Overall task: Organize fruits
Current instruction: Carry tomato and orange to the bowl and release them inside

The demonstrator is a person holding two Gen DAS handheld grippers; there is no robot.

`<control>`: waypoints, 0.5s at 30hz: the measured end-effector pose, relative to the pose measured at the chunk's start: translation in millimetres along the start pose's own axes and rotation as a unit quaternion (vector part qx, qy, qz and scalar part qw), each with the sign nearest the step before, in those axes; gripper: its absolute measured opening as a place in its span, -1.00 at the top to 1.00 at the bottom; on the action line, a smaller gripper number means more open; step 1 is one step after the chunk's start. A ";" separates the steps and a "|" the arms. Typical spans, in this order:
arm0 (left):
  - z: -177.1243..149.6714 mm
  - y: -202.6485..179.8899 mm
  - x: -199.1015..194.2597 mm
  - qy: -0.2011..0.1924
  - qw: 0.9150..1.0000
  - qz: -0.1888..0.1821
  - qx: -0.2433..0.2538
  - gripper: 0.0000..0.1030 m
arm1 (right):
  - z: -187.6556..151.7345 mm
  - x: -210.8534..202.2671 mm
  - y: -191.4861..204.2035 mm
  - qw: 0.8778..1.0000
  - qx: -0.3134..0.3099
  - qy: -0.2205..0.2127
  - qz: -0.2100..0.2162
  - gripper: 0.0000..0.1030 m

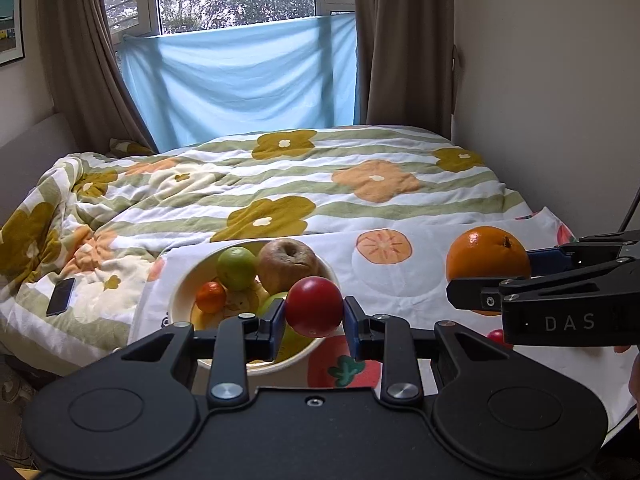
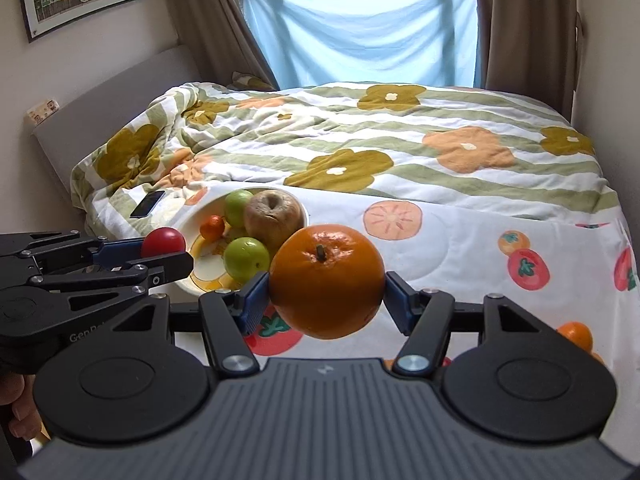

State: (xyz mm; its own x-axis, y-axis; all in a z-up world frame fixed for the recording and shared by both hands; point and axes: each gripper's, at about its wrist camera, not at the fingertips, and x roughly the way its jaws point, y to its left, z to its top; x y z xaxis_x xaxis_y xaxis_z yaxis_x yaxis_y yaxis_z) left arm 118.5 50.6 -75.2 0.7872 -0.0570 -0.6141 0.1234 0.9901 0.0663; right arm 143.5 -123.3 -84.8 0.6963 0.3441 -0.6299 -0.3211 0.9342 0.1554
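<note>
My left gripper is shut on a red apple and holds it over the near rim of a white bowl. The bowl holds a brown apple, green fruits and a small orange. My right gripper is shut on a large orange, held above the fruit-print cloth, to the right of the bowl. The right gripper and orange also show in the left wrist view; the left gripper with the red apple shows in the right wrist view.
The bowl and cloth lie on a bed with a flowered quilt. A phone lies on the quilt left of the bowl. A small red fruit and a small orange lie on the cloth at right. Walls flank the bed.
</note>
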 end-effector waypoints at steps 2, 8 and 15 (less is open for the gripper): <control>3.1 15.0 3.6 0.002 1.000 0.001 0.000 0.34 | 5.5 7.9 12.8 1.000 -0.001 0.003 0.003 -0.48; 8.8 55.5 20.2 0.010 1.000 -0.003 0.005 0.34 | 17.9 37.0 47.3 1.000 0.002 0.015 0.003 -0.48; 6.9 98.9 59.8 0.036 0.999 -0.024 0.018 0.34 | 22.1 75.0 82.2 0.999 0.007 0.034 -0.010 -0.48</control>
State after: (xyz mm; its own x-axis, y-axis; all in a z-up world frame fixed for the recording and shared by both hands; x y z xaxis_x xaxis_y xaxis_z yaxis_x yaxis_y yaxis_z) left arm 181.9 144.3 -100.0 0.7343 -0.0934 -0.6724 0.1818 0.9814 0.0623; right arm 183.5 -18.6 -102.4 0.6576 0.3186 -0.6827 -0.2981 0.9423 0.1526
